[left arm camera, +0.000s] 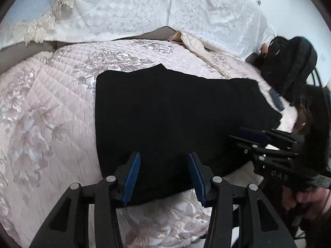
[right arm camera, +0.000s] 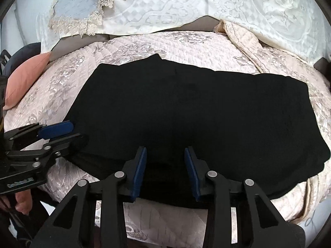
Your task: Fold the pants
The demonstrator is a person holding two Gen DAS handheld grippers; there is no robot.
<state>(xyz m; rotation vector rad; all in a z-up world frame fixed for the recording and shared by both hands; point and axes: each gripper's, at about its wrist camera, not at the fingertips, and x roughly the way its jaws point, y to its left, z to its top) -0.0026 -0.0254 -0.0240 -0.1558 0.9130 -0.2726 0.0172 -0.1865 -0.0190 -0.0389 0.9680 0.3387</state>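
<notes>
While the black pants lie spread as a broad, flat slab across the middle of both views, on the pink quilted bedspread of the bed, both tools hang over their near edge. In the left wrist view the left gripper stands with its blue-padded fingers apart, the near hem showing between them but untouched; nothing is grasped. In the right wrist view the right gripper also has its fingers parted, somewhat narrower, over the near edge, where a second layer of cloth seems to peek out beneath the top one; its pads do not press on the fabric either. Each gripper shows in the other's view, at the lower right and lower left. White lace-trimmed pillows fill the upper part, and a pink cushion sits at the left edge.

By my reading one fold is already laid and released, and the hands are between grasps. The next move likely calls for pinching an end of the slab through all layers at two points and carrying it across evenly.
</notes>
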